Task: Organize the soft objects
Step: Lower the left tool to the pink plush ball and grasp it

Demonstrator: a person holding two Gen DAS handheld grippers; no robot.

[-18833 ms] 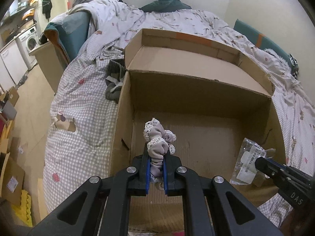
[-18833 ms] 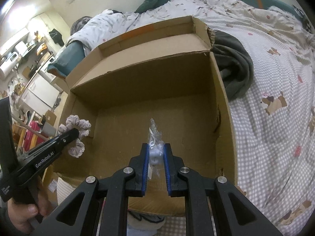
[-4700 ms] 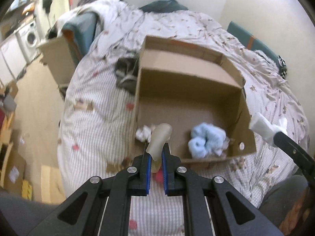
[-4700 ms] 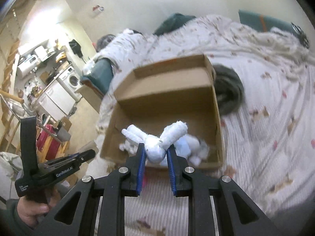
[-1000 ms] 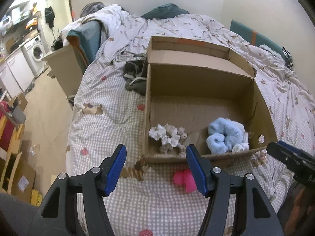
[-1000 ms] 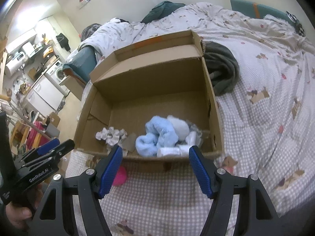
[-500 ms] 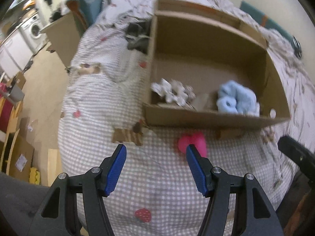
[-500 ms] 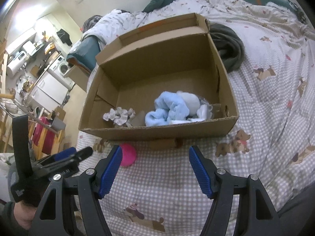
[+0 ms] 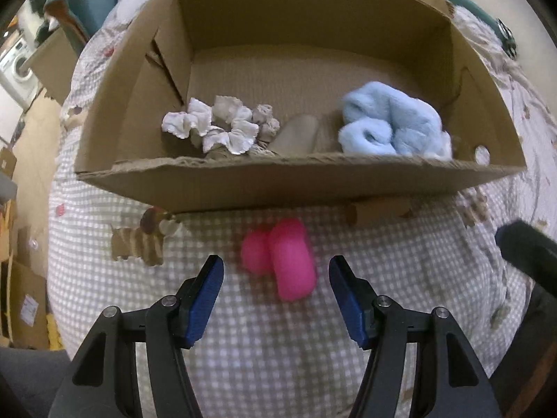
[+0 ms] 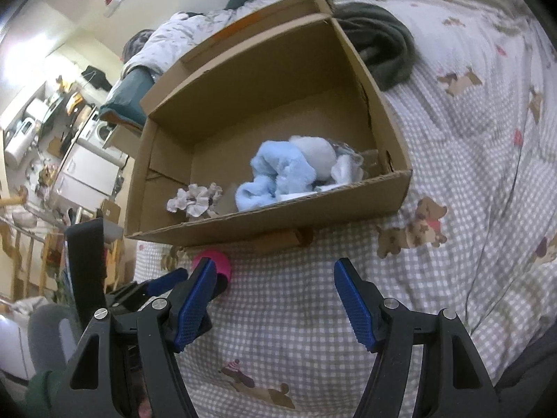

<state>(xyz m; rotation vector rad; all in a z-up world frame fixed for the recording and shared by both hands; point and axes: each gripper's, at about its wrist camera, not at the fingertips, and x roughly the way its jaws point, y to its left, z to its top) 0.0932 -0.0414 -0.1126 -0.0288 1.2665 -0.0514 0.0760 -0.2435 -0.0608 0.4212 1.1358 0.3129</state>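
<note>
A pink soft roll point(image 9: 283, 259) lies on the checked bedspread just in front of the cardboard box point(image 9: 296, 183). My left gripper point(image 9: 276, 278) is open, its blue pads on either side of the roll, just short of it. The box holds a frilly pale scrunchie point(image 9: 217, 129), a beige roll point(image 9: 296, 136) and a fluffy light-blue bundle point(image 9: 391, 125). My right gripper point(image 10: 271, 285) is open and empty above the bedspread, right of the left gripper. In the right wrist view the pink roll point(image 10: 217, 264) shows partly behind my left pad, with the box point(image 10: 278, 219) beyond.
The bed's checked cover point(image 10: 470, 174) with dog prints spreads all around. A dark grey garment point(image 10: 383, 48) lies behind the box's right corner. The floor with boxes point(image 9: 21, 278) and a washing machine point(image 9: 17, 69) drops off at the left.
My left gripper has dropped and moved in towards the pink roll, which now lies between its open pads. My right gripper has lowered closer to the bedspread. Both stay open.
</note>
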